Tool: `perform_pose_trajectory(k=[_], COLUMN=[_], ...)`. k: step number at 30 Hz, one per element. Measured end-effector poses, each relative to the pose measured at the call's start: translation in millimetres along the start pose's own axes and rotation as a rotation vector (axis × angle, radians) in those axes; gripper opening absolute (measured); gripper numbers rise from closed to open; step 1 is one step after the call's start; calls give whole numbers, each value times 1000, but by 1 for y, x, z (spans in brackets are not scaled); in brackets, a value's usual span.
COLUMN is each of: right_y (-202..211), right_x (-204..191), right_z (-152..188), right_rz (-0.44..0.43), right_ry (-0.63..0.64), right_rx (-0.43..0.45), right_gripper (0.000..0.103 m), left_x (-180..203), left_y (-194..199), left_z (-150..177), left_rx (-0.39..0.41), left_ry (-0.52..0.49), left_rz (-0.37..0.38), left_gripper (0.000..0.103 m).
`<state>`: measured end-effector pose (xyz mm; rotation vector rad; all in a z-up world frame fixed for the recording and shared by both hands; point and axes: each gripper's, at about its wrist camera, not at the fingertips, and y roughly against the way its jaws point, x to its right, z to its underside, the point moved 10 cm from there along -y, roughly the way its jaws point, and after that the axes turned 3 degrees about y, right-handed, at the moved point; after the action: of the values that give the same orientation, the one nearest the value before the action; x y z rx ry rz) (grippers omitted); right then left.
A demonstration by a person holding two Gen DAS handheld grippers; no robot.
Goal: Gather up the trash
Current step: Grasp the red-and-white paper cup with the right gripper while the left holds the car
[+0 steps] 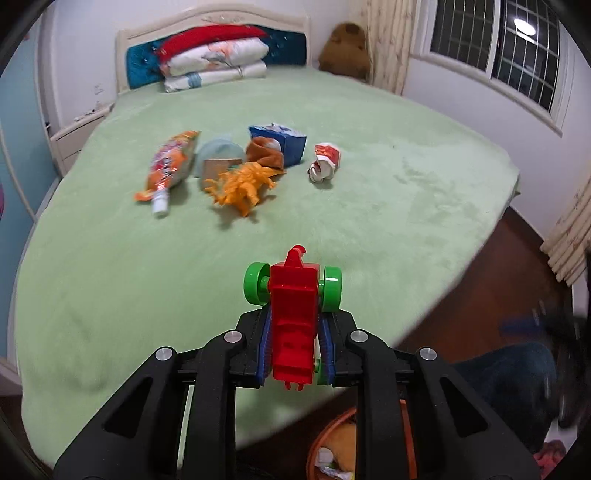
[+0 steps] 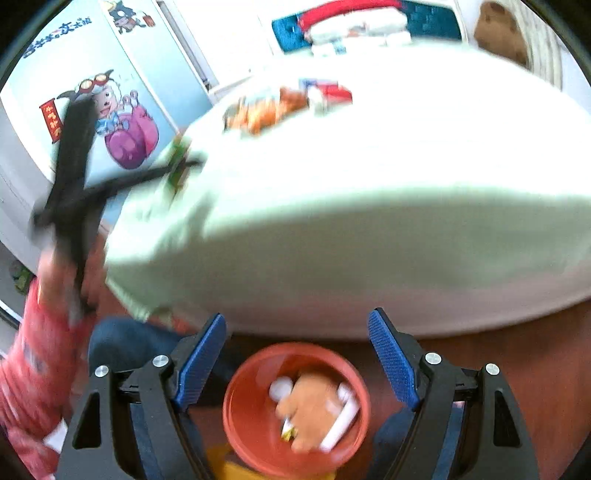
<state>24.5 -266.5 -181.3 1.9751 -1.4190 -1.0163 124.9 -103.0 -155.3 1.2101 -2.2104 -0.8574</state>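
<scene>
Left gripper (image 1: 295, 332) clamps red toy (image 1: 293, 325) — right gripper (image 2: 297, 365) gapes over bin (image 2: 236, 417).

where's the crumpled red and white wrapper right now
In the left wrist view the crumpled red and white wrapper lies on the green bed, rightmost of the clutter, just right of the blue box.

1. Left wrist view: even indoor light, fairly bright; ceiling lamp reflection (image 1: 524, 26) in the dark window (image 1: 495, 44)
2. Soft short shadows beside the orange dinosaur (image 1: 242, 186) on the bed (image 1: 369, 184)
3. Fisheye bending at the rim, black corners in both views
4. Motion smear at lower right of the left view
5. Right wrist view: heavy motion blur, bed (image 2: 369, 206) washed out pale; orange bin (image 2: 251, 424) soft
</scene>
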Motion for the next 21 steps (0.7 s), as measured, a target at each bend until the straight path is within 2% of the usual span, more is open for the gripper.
perform_pose_trajectory(k=[2, 8, 13, 18, 21], right_y=[-1, -25, -70, -114, -135], right_x=[4, 5, 15, 40, 53], right_z=[-38, -130, -189, -229, -241], right_rz=[26, 66, 101, 185, 237], right_ry=[17, 24, -53, -153, -187], right_rx=[35, 97, 59, -1, -44], right_gripper=[78, 80, 80, 80, 80], left_x=[-5, -19, -42, -72, -88], left_y=[19, 61, 80, 90, 93], left_z=[11, 29, 36, 33, 31], left_rx=[27, 89, 135, 176, 198], left_ry=[8, 90, 158, 247, 290], left_rz=[-45, -87, -159, -218, -246], left_gripper=[21, 21, 21, 21, 21])
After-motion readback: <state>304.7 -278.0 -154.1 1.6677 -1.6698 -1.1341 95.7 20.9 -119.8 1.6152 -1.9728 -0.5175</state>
